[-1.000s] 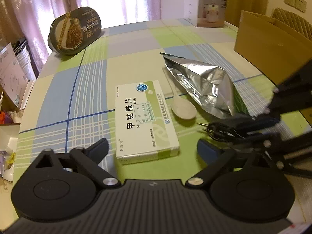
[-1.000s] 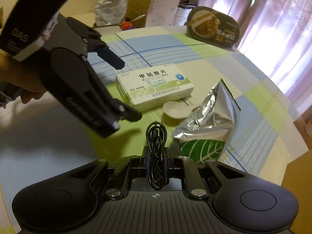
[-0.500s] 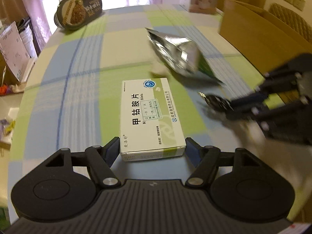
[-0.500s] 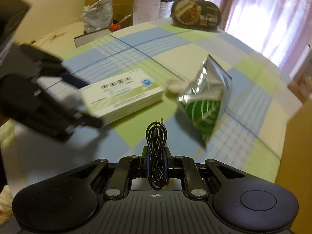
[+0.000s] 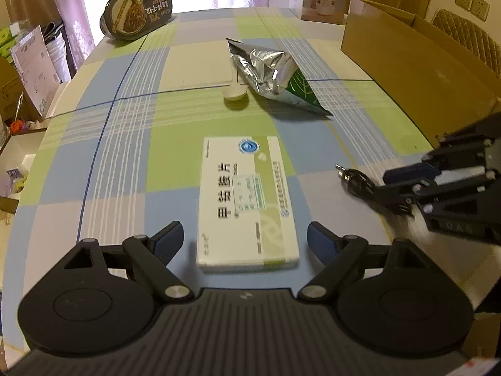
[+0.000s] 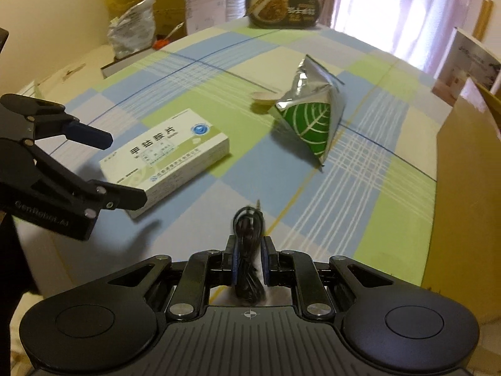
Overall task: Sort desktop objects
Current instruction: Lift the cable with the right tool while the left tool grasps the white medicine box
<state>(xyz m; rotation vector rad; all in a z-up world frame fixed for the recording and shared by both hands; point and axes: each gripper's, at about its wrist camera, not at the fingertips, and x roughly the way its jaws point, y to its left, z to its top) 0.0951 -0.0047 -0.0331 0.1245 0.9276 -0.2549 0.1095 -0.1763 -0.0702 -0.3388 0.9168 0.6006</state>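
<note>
A white and green medicine box lies flat on the checked tablecloth. Its near end sits between the fingers of my open left gripper, which touch neither side. In the right wrist view the same box lies left of centre, with the left gripper astride its near end. My right gripper is shut on a coiled black cable, held above the cloth. From the left wrist view, the cable and the right gripper hang to the right of the box.
A silver foil bag with a green leaf print lies beyond the box, a white spoon beside it. A dark oval food tub stands at the far left edge. An open cardboard box borders the right side; clutter sits off the table's left.
The left gripper has drawn back and lined up with the medicine box's near end. The right gripper, still shut on the cable, has swung right, away from the box.
</note>
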